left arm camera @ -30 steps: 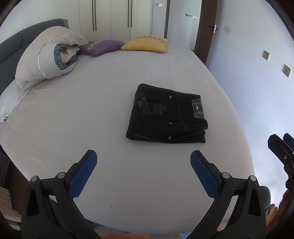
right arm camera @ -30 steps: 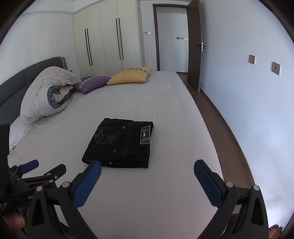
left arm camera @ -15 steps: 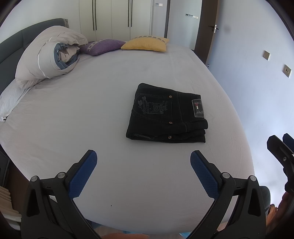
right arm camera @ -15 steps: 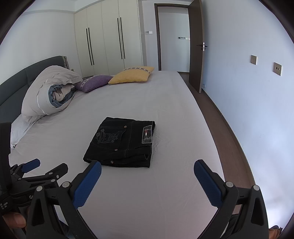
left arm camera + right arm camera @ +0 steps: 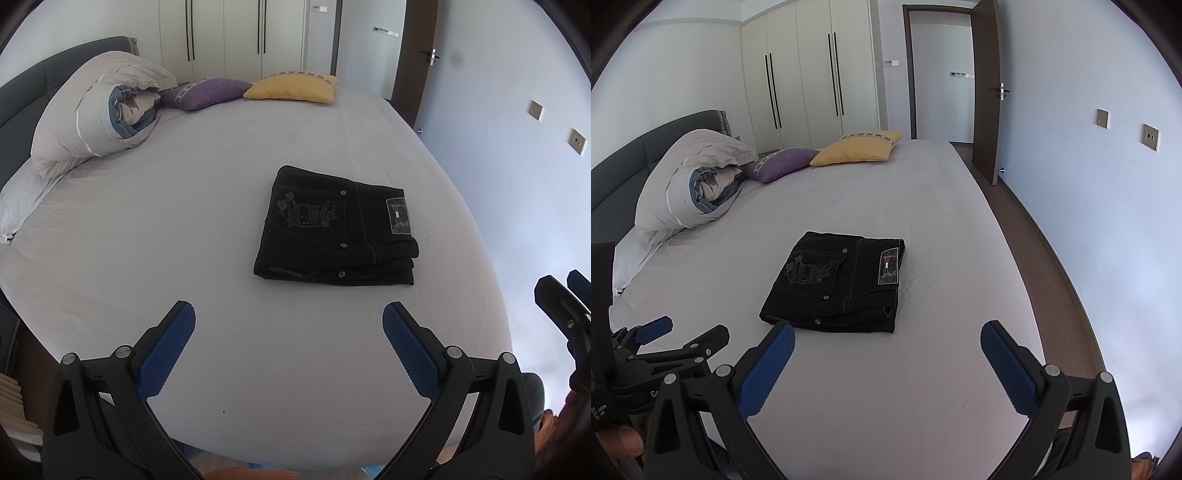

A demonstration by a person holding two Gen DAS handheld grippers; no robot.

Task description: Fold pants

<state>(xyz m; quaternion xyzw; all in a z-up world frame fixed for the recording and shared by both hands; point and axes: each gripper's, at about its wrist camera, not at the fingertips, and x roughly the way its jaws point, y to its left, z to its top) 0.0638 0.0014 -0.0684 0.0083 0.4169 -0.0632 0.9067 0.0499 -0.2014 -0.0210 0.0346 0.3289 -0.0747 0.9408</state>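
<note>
Black pants [image 5: 336, 232] lie folded in a compact rectangle on the white bed sheet [image 5: 184, 221], with an embroidered back pocket and a label patch facing up. They also show in the right wrist view [image 5: 838, 284]. My left gripper [image 5: 288, 325] is open and empty, held above the near part of the bed, short of the pants. My right gripper [image 5: 886, 343] is open and empty, also short of the pants. The left gripper shows at the lower left of the right wrist view [image 5: 683, 332].
A rolled duvet [image 5: 99, 110] lies at the far left by the dark headboard. A purple cushion [image 5: 207, 92] and a yellow cushion [image 5: 291, 86] lie at the far end. Wardrobe doors [image 5: 809, 81] and an open door [image 5: 986, 92] stand behind. Wooden floor [image 5: 1052, 266] runs along the right.
Both grippers have drawn back slightly from the pants and tilted a little. The pants have not moved.
</note>
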